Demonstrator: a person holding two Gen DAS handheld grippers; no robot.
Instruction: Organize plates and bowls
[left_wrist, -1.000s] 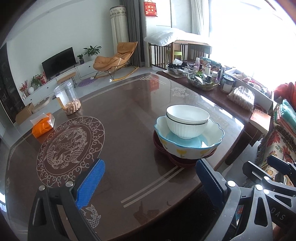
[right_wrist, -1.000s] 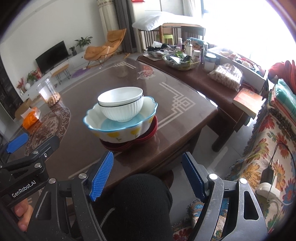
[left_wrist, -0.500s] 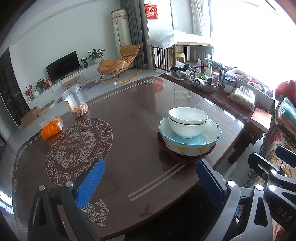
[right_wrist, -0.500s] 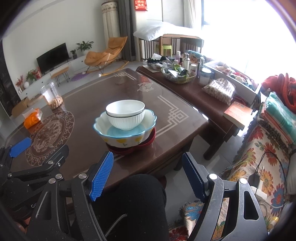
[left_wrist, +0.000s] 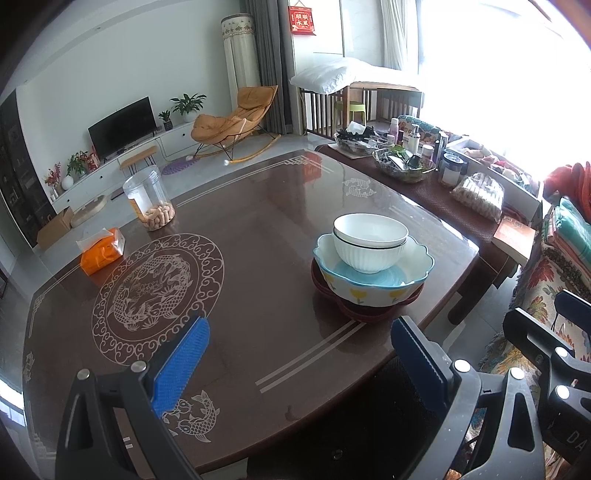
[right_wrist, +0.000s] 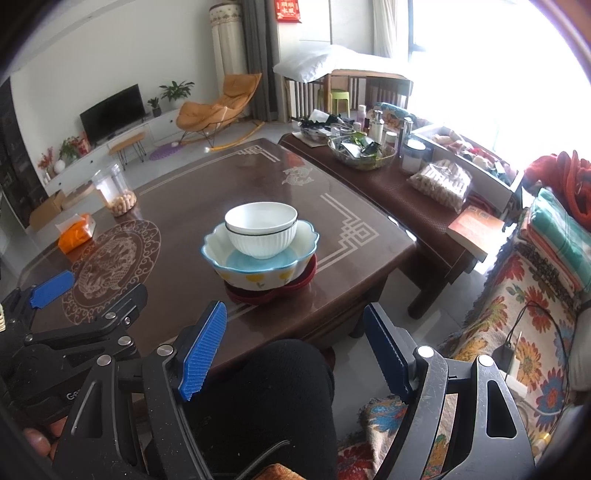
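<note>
A white ribbed bowl (left_wrist: 370, 242) (right_wrist: 261, 229) sits inside a scalloped blue-and-white bowl with yellow flowers (left_wrist: 373, 284) (right_wrist: 258, 267), which rests on a dark red plate (left_wrist: 364, 312) (right_wrist: 273, 293). The stack stands near the right front corner of the brown table (left_wrist: 258, 240) (right_wrist: 177, 192). My left gripper (left_wrist: 299, 362) hangs open above the table's near edge, nothing between its blue pads. My right gripper (right_wrist: 295, 350) is open too, held off the table's front edge over a dark-clothed knee (right_wrist: 269, 398), well short of the stack.
A clear jar of snacks (left_wrist: 149, 203) and an orange tissue pack (left_wrist: 101, 251) stand at the table's far left. A cluttered low side table (right_wrist: 388, 184) with baskets, bottles and a book lies to the right. A patterned sofa cover (right_wrist: 528, 314) fills the right edge.
Both grippers have pulled back and up from the bowl stack, which now looks smaller and farther off. The stack itself has not moved.
</note>
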